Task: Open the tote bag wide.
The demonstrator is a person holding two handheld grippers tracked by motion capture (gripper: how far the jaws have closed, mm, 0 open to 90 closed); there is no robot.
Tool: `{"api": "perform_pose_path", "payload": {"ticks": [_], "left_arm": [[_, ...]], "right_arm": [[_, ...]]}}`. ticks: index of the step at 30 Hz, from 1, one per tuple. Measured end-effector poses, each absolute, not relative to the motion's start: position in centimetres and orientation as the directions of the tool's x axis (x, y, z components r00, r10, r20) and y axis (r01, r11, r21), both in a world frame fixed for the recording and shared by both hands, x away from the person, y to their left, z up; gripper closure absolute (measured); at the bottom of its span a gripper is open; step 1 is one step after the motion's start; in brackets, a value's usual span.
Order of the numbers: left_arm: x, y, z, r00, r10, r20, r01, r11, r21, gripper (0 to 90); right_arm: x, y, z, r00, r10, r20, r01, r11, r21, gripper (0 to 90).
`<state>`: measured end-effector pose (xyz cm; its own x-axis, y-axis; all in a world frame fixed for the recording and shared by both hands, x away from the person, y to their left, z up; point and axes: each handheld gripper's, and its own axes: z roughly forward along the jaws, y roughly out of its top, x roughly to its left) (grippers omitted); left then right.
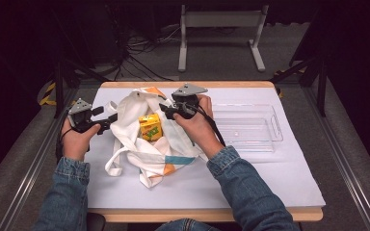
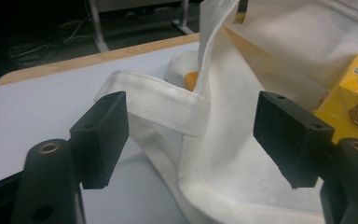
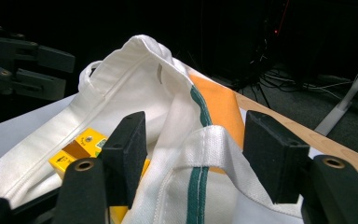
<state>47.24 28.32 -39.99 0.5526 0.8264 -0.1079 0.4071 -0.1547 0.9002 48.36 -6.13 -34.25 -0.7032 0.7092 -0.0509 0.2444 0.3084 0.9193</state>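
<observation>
Both tools, left [image 1: 107, 120] and right [image 1: 166, 111], gape unclenched astride the bag's [image 1: 139, 144] rim, ready to spread it around the juice carton [image 1: 150, 127].

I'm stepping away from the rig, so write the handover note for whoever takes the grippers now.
Left gripper: open, jaws either side of the tote bag handle strap, not pressing it.
Right gripper: open, around the bag's other handle and rim.
Yellow juice carton: in the bag's mouth.
Clear tray: empty, to the right on the white mat.
Done: both grippers at the bag.
Left, probably: grip the bag, get the carton out, perhaps into the tray.
</observation>
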Motion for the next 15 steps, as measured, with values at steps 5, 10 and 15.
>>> {"api": "perform_pose_path", "payload": {"ticks": [5, 10, 15], "left_arm": [[47.8, 28.1, -40.9, 0.556, 0.826, -0.091, 0.426, -0.189, 0.885, 31.1], [48.1, 28.2, -41.9, 0.562, 0.823, -0.076, 0.447, -0.225, 0.865, 48.0], [47.9, 28.2, -42.0, 0.585, 0.804, -0.104, 0.469, -0.232, 0.852, 84.6]], "right_arm": [[48.5, -5.7, -34.8, -0.706, 0.708, -0.039, 0.255, 0.305, 0.918, 41.3], [48.5, -5.5, -35.1, -0.695, 0.717, -0.063, 0.260, 0.332, 0.907, 52.8], [48.3, -5.7, -34.7, -0.693, 0.717, -0.071, 0.267, 0.348, 0.899, 74.4]]}}
